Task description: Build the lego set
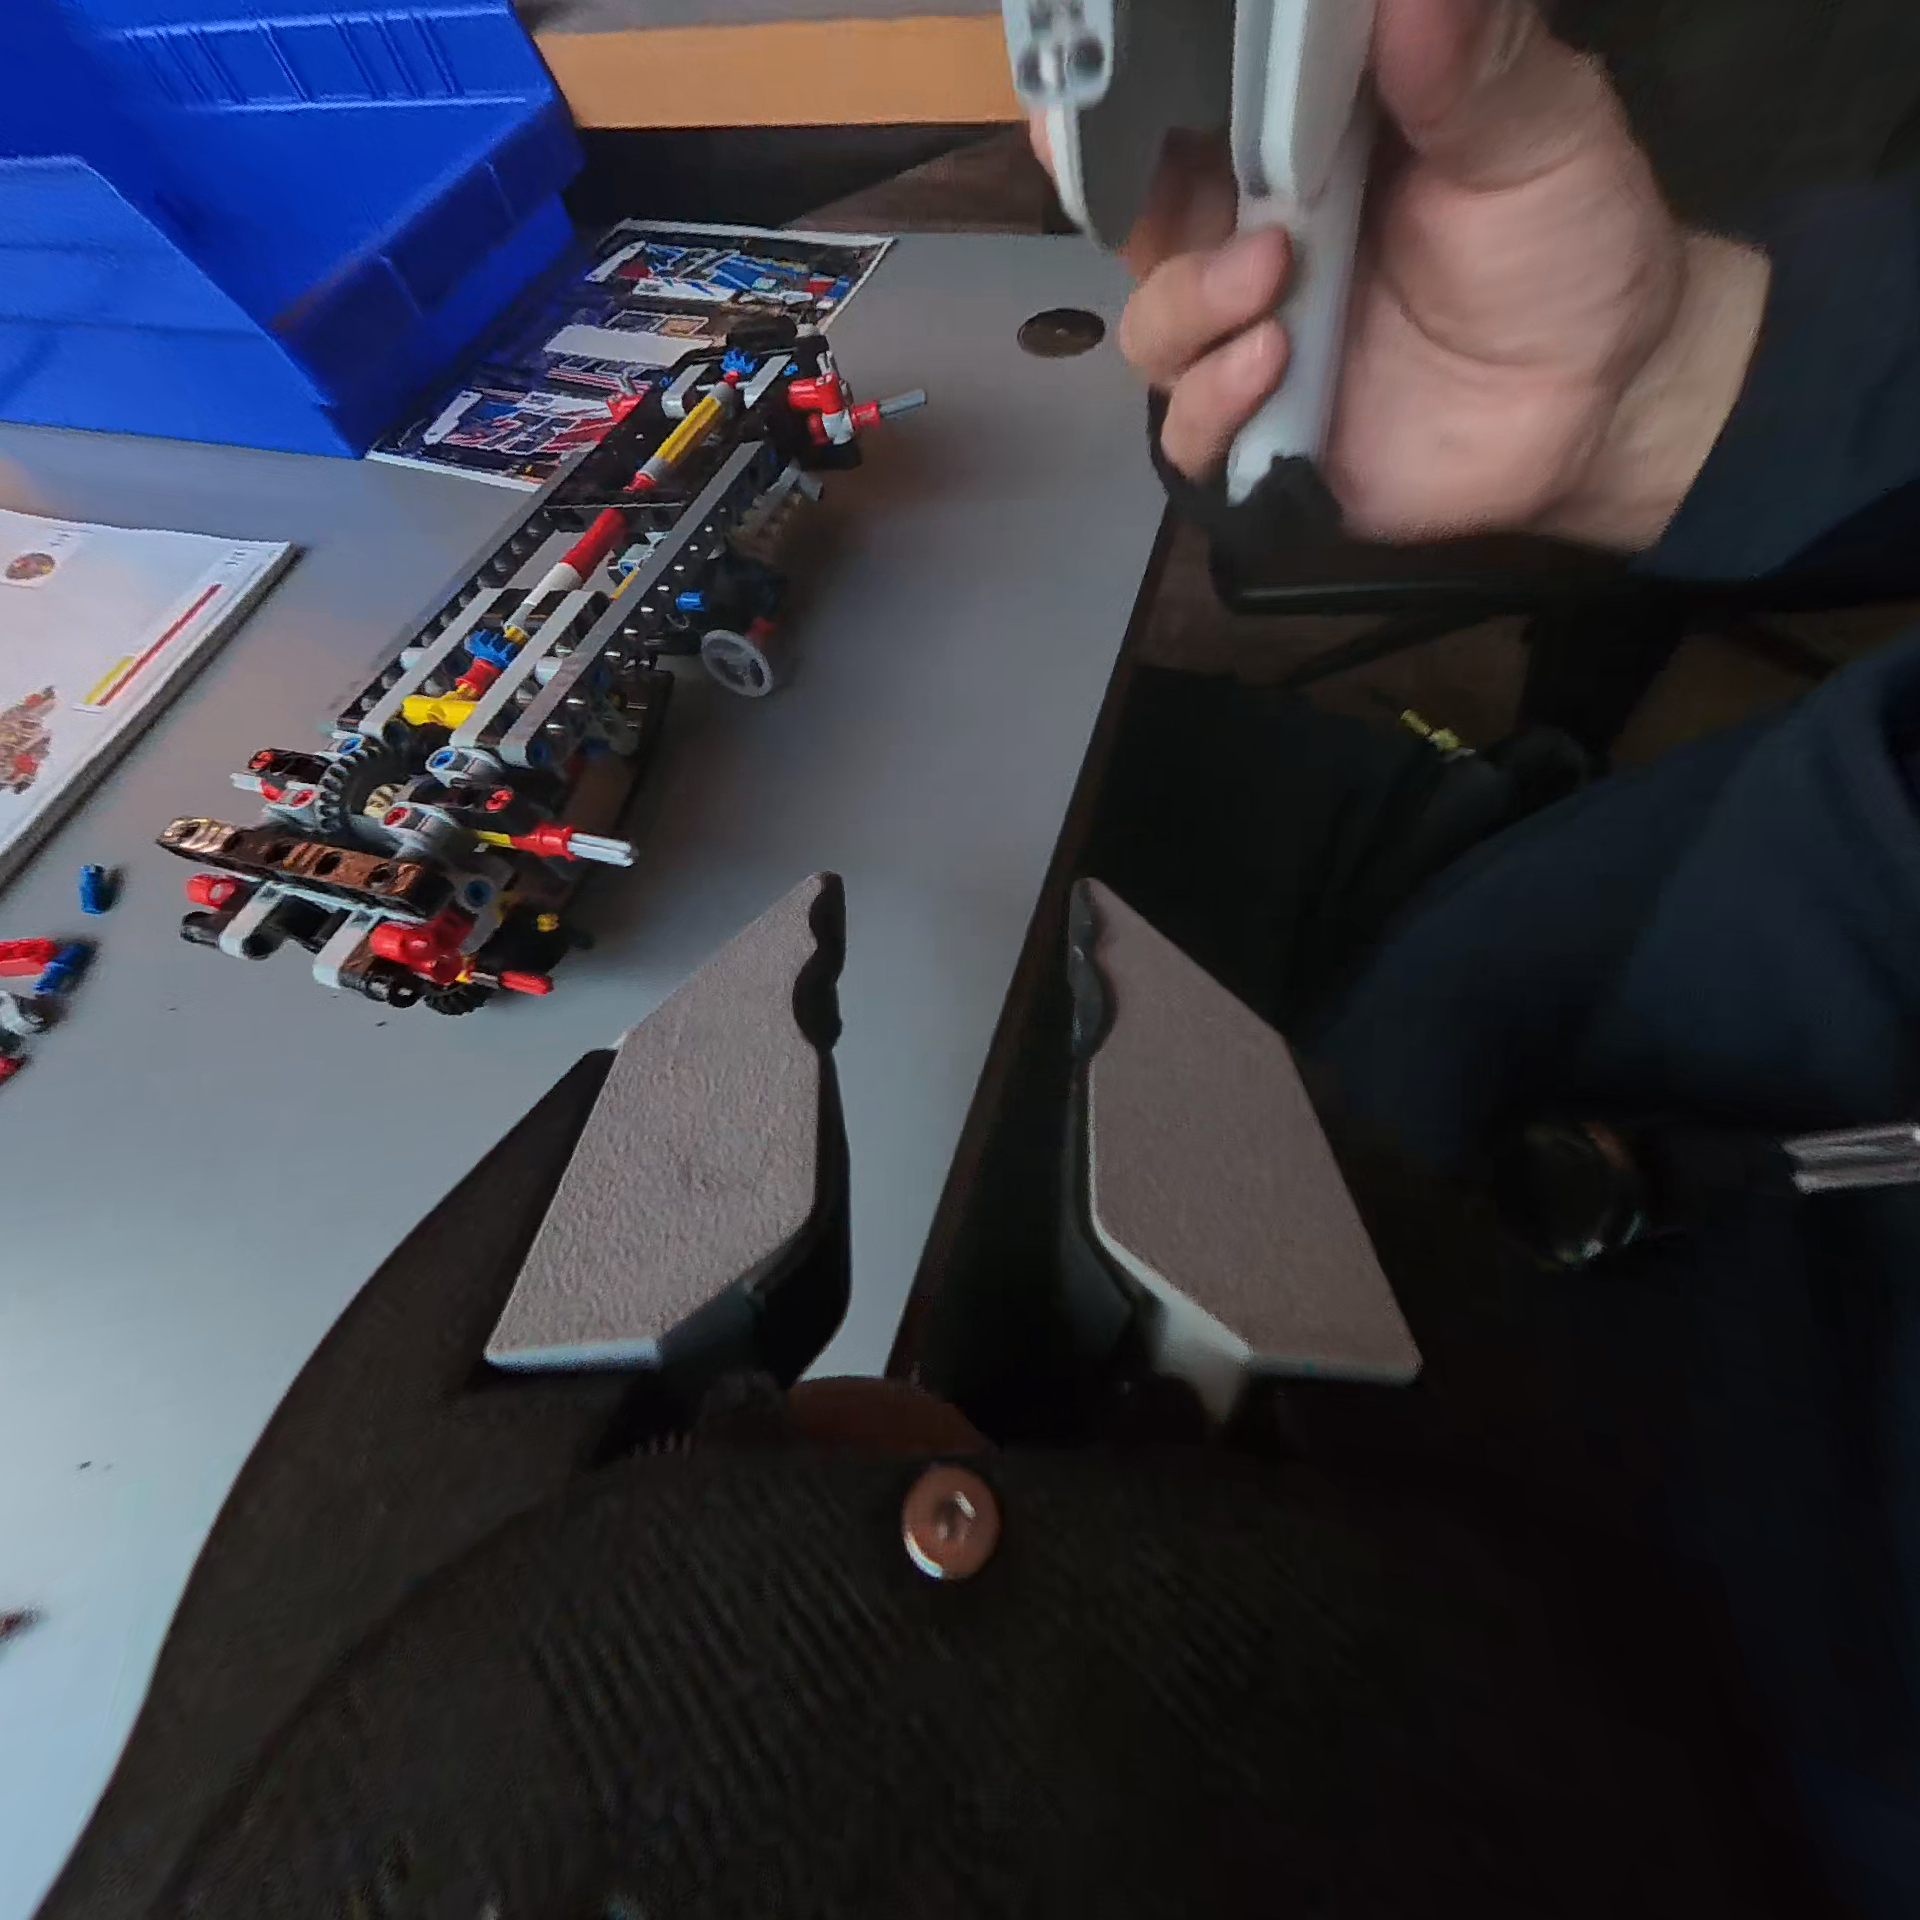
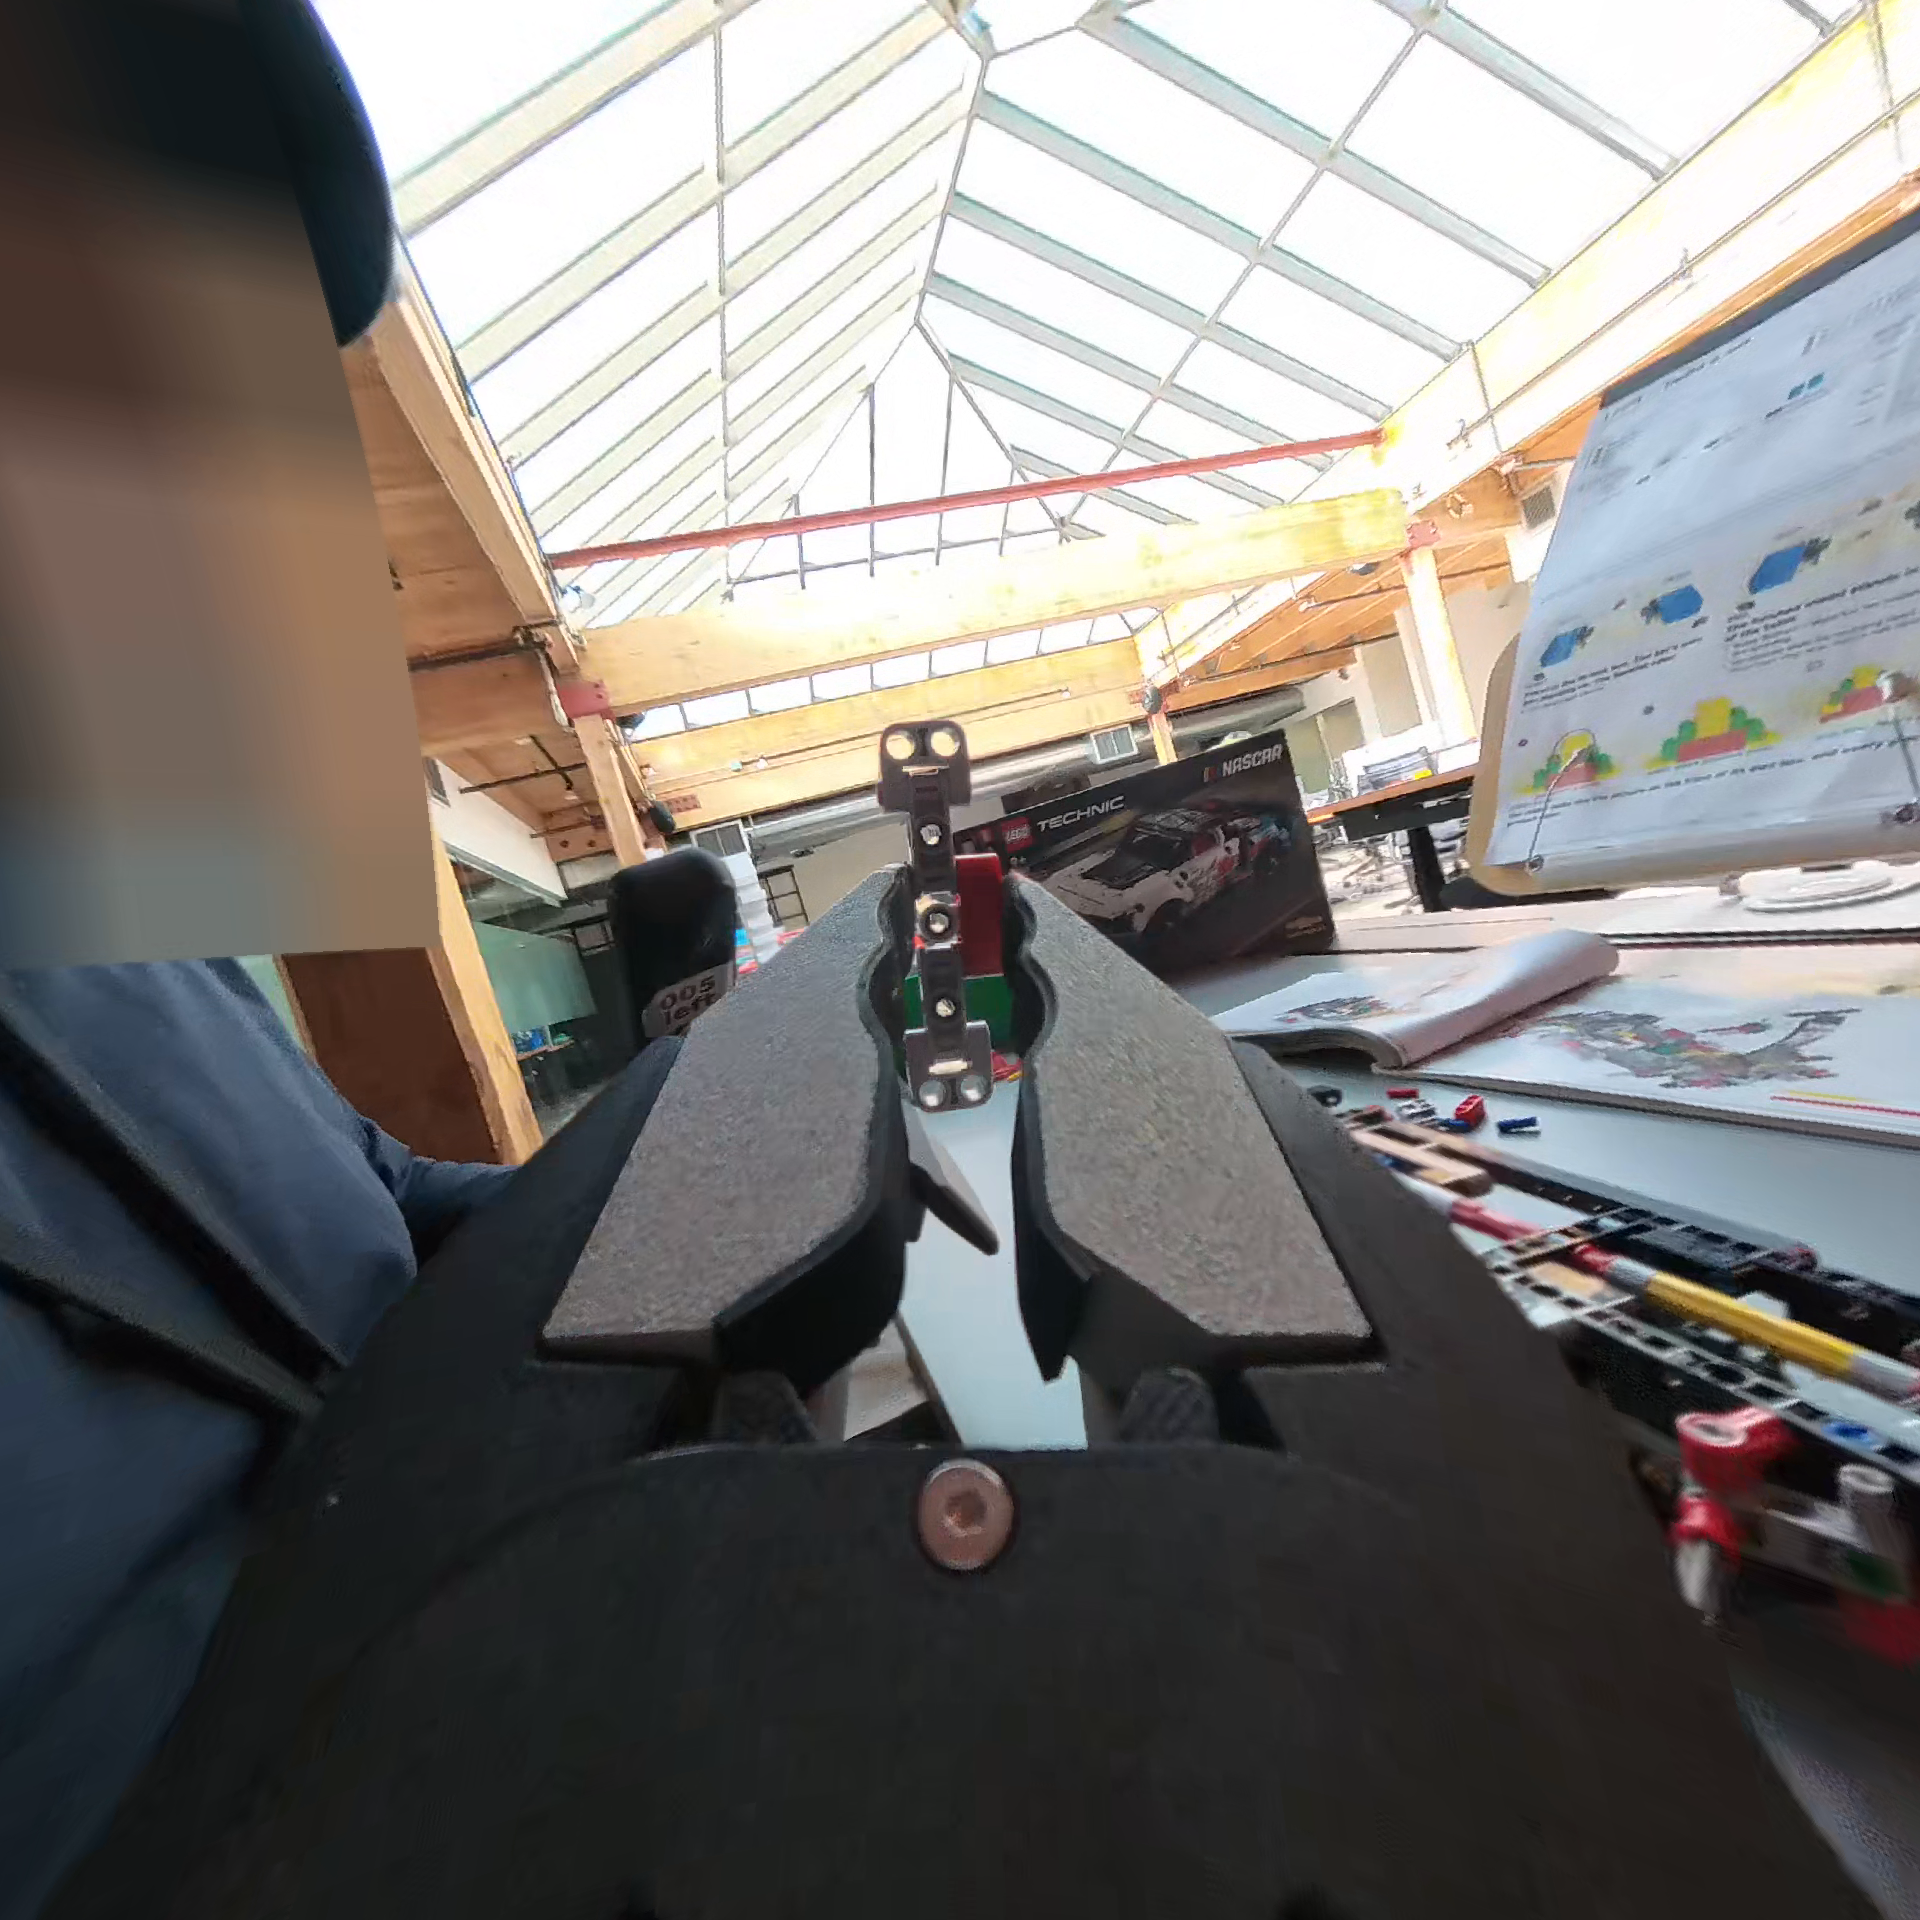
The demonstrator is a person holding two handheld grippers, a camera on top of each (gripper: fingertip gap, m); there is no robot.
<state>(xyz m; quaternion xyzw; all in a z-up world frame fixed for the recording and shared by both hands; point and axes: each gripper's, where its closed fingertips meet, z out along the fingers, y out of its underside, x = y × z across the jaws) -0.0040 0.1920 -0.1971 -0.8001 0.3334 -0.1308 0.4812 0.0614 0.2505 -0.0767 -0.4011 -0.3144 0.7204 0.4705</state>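
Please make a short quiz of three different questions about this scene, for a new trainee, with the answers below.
1. True or false: the left gripper holds a red brick.
2. What sits between the fingers of the right gripper?
A. a yellow axle
B. a dark grey beam with holes
C. a white wheel
3. Fill in: the long chassis model lies on the grey ____.

Key
1. False. Its fingers stand apart with only the table and its edge showing between them.
2. B. The beam stands upright in the narrow gap, its ends sticking out above and below the fingertips.
3. Table. The blue bins stand behind it.
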